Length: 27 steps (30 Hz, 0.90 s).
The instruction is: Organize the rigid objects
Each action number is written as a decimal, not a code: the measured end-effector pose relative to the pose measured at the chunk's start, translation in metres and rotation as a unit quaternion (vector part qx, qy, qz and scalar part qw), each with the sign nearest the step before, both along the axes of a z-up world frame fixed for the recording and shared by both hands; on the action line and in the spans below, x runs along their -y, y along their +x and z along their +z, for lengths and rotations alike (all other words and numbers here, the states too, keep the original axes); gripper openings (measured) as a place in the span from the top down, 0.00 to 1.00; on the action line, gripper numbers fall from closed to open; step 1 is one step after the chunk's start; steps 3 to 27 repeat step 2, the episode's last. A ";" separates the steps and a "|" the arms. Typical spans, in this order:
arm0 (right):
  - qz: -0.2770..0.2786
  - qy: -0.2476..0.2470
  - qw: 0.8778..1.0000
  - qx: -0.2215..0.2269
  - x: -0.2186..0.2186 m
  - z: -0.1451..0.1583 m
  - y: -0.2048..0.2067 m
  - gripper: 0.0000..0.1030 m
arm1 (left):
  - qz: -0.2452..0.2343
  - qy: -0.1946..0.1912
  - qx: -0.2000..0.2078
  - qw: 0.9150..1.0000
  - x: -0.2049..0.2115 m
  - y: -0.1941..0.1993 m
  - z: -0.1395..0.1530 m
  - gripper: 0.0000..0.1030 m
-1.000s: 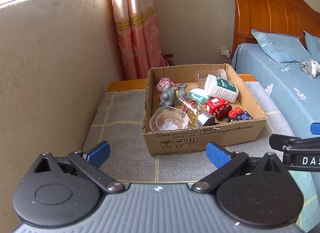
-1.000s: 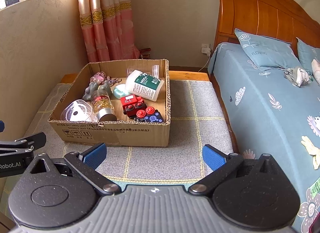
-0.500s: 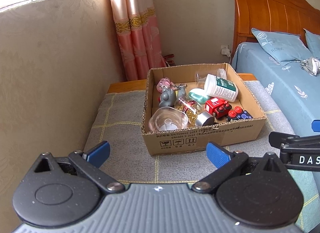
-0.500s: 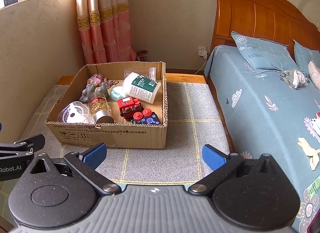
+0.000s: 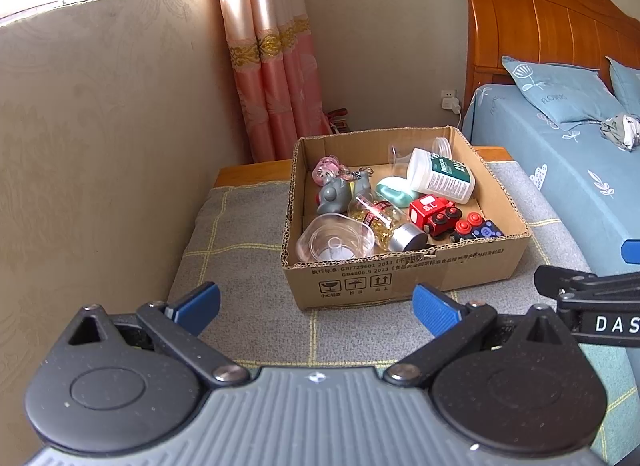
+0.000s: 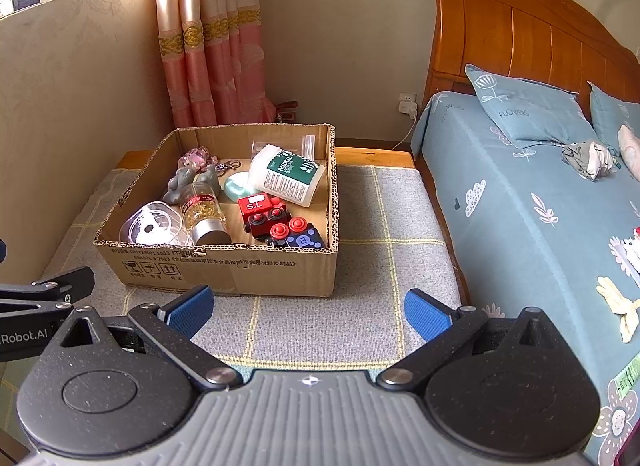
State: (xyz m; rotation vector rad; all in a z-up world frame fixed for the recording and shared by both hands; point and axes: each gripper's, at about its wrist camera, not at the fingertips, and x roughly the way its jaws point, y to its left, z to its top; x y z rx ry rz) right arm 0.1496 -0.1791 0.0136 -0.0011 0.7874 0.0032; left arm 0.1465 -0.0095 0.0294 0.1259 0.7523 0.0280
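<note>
Hovering low over the near edge of the table [image 5: 248, 266], with the left gripper [image 5: 316, 306] and the right gripper [image 6: 308, 308] side by side, both facing the cardboard box [image 5: 400, 278]. Holding both pairs of jaws spread wide, grasping nothing.

Finding every rigid object inside the box:
- at the far right, a white medicine bottle [image 5: 440, 179] lying on its side, propped on its neighbours
- beside it, a teal oval case [image 5: 394, 189]
- at the near right, a red toy train [image 5: 434, 211] and a blue toy car [image 5: 478, 227]
- in the middle, a capsule bottle [image 5: 384, 221] lying down, silver cap pointing near
- at the near left corner, a clear plastic cup [image 5: 334, 242]
- farther back on the left, a grey elephant figure [image 5: 334, 193] and a pink keychain figure [image 5: 326, 167]

Seeing nothing loose on the grey checked cloth around the box, as far as both views are showing.

Judging the step in hand as unsettled. Fitting equally a box with everything gathered in and the grippers standing clear, or a jumbled box waiting to be sorted.

Reaching in, if at all, probably meaning coming over the near wall from above and squeezing between items lying touching. Likely risking a roll from either bottle when nudging, and a slip on the thin clear cup.
</note>
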 end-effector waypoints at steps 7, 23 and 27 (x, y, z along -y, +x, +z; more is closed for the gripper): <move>0.001 0.000 1.000 0.000 0.000 0.000 0.000 0.00 | 0.000 -0.001 0.000 1.000 0.000 0.000 0.001 0.01; 0.001 0.000 1.000 0.000 0.000 0.000 0.000 0.00 | 0.000 -0.001 0.000 1.000 0.000 0.000 0.001 0.01; 0.001 0.000 1.000 0.000 0.000 0.000 0.000 0.00 | 0.000 -0.001 0.000 1.000 0.000 0.000 0.001 0.01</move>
